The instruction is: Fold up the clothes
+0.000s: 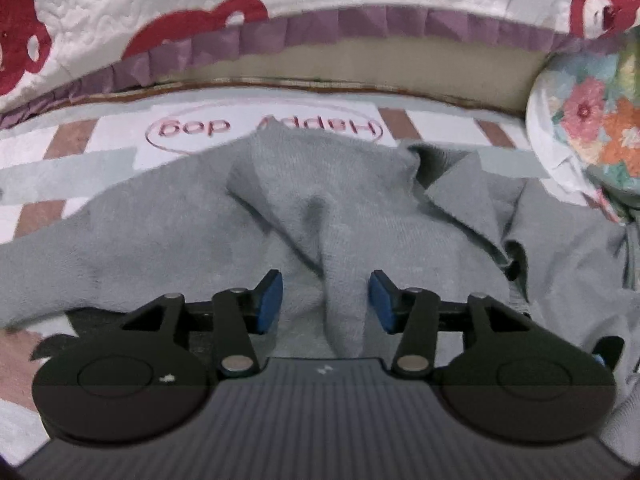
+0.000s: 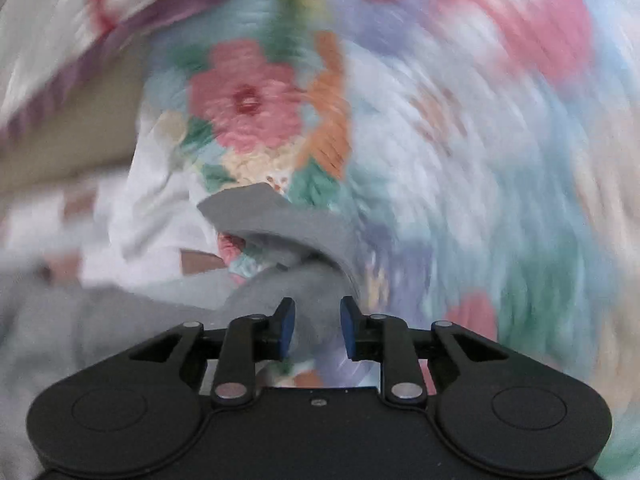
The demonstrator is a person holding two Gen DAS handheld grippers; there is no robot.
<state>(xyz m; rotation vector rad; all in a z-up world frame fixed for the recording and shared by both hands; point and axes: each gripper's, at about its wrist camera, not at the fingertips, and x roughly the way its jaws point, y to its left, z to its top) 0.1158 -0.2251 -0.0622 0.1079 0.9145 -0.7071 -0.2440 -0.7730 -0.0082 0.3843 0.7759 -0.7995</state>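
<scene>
Left gripper [image 1: 326, 300], at the bottom centre of its view, stands moderately open with a raised ridge of the grey knitted garment [image 1: 280, 216] running up between its blue pads [image 1: 268, 302]; the pads stand clear of the cloth on both sides, so nothing is pinched. The garment lies spread and rumpled across a patterned bedsheet [image 1: 100, 148] with brown stripes and a printed oval logo, its far folds bunched toward the upper centre, and its right side reaches toward a floral pillow [image 1: 588, 120] at the right edge. A quilted cover with red shapes and a purple frill [image 1: 360, 28] fills the top of that frame. Right gripper [image 2: 316, 326] sits low in a heavily smeared view, its jaws narrower, with grey fabric [image 2: 280, 220] between them and a flap of it rising ahead against the floral pillow; the blur makes it impossible to say whether the pads press on the cloth. The chief risk, as I judge it, is that the loose ridge slips out from the left pads before they bite, leaving the fold uneven. If the right side carries cloth, a quick swing could drag the garment askew or snag it on the pillow, and a thin knit layer could slide free mid-fold.
</scene>
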